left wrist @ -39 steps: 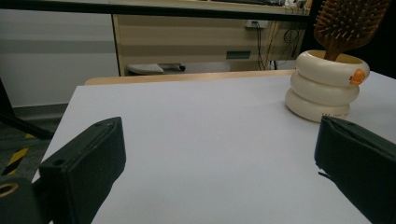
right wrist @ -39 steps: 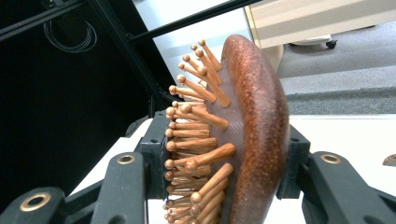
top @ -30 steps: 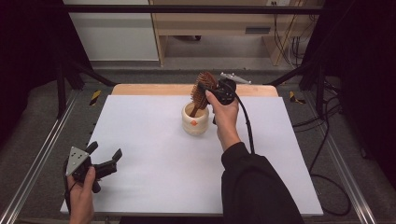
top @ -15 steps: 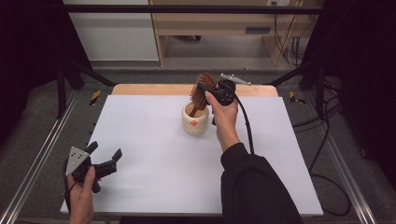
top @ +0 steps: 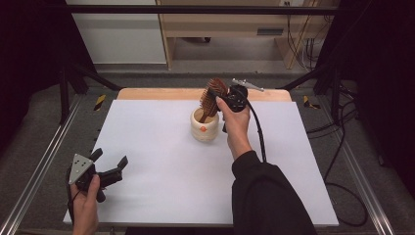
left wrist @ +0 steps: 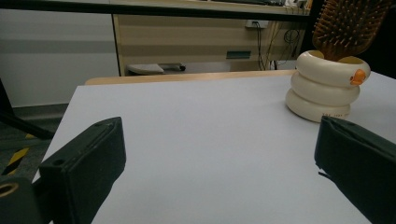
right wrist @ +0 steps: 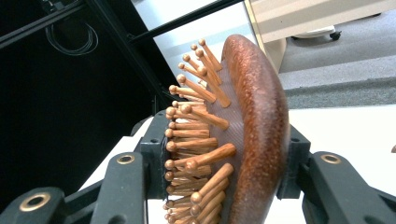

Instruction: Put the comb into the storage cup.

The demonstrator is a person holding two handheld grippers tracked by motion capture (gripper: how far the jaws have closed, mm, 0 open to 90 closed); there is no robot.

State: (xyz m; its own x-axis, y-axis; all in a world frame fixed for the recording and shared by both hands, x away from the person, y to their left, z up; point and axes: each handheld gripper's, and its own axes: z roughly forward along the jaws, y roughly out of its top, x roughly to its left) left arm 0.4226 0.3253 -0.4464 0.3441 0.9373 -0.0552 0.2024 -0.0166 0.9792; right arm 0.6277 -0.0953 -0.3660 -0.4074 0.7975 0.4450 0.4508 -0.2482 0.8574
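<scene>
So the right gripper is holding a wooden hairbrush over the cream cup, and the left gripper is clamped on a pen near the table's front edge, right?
Not quite. The left gripper holds no pen: its jaws stand open and empty above the white table, as the left gripper view shows. The rest holds: the right gripper grips the wooden hairbrush by its head, handle down in the cream cup.

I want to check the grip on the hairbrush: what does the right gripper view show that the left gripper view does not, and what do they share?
Right gripper view alone: the right gripper with its jaws clamped on the hairbrush head, one on the bristles, one on the back. Left gripper view alone: the left gripper open above the white table, and the cream ringed cup holding the brush. Shared: the brush's wooden bristles.
</scene>
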